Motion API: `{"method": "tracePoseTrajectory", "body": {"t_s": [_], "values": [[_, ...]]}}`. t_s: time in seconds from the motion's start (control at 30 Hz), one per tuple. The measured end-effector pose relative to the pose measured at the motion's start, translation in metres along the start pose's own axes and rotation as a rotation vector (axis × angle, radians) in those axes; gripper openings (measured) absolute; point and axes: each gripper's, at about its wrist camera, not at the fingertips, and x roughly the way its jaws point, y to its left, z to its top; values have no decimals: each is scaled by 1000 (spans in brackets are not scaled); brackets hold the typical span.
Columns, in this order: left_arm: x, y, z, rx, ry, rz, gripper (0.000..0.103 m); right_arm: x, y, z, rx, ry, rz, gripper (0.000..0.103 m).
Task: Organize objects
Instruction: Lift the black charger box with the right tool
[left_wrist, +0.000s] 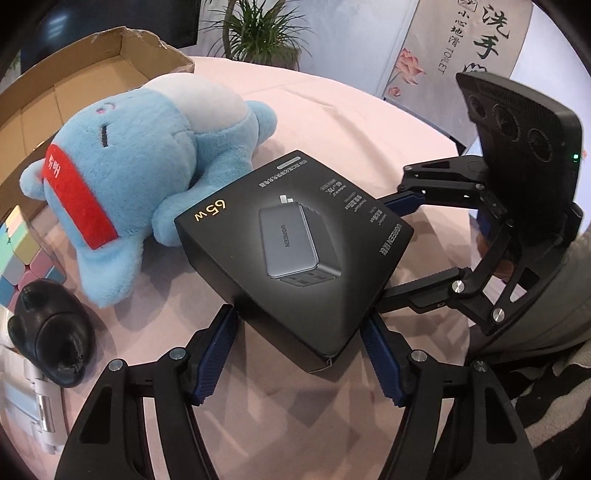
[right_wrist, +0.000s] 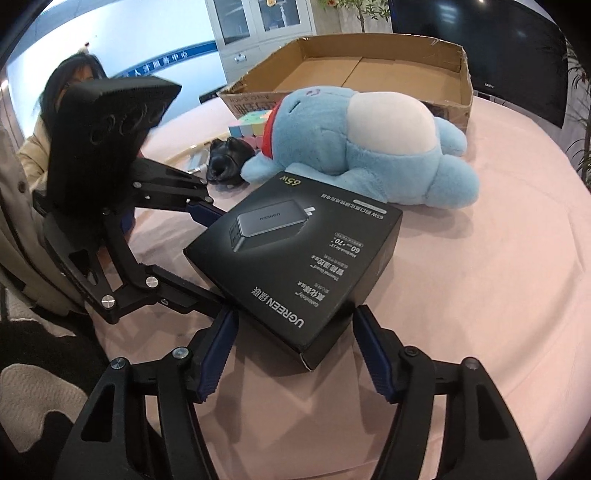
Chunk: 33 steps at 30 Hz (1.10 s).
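A black charger box (left_wrist: 295, 236) printed "65W" lies flat on the pink tablecloth (left_wrist: 351, 122). My left gripper (left_wrist: 299, 319) straddles its near corner, and both blue pads touch the box's sides. My right gripper (right_wrist: 293, 312) straddles the opposite corner of the charger box (right_wrist: 295, 251), its fingertips (right_wrist: 229, 321) right beside the sides with no clear press. Each gripper also shows in the other's view, the right gripper (left_wrist: 391, 247) at the right and the left gripper (right_wrist: 221, 258) at the left.
A blue plush toy (left_wrist: 140, 177) with a red band lies just behind the box. Past it stands an open cardboard tray (right_wrist: 369, 74). A pastel cube (left_wrist: 18, 251), a black rounded object (left_wrist: 55, 332) and a white item (left_wrist: 40, 398) sit at the left. A person (right_wrist: 74, 77) stands beyond the table.
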Motion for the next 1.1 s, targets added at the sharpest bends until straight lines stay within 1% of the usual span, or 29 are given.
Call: {"method": "tracePoseTrajectory", "body": {"t_s": [0.1, 0.23, 0.37, 0.83, 1.1], "values": [[0, -1, -1, 6, -1, 11, 67, 0, 2, 1, 10, 19, -29, 61], [-2, -1, -2, 12, -2, 16, 65, 1, 3, 1, 37, 36, -46, 59], [-1, -4, 1, 20, 1, 23, 64, 4, 11, 4, 30, 72, -89, 59], [-2, -7, 4, 48, 3, 40, 63, 8, 18, 9, 29, 121, -143, 55], [-3, -13, 6, 75, 6, 68, 61, 10, 22, 11, 24, 155, -173, 50]]}}
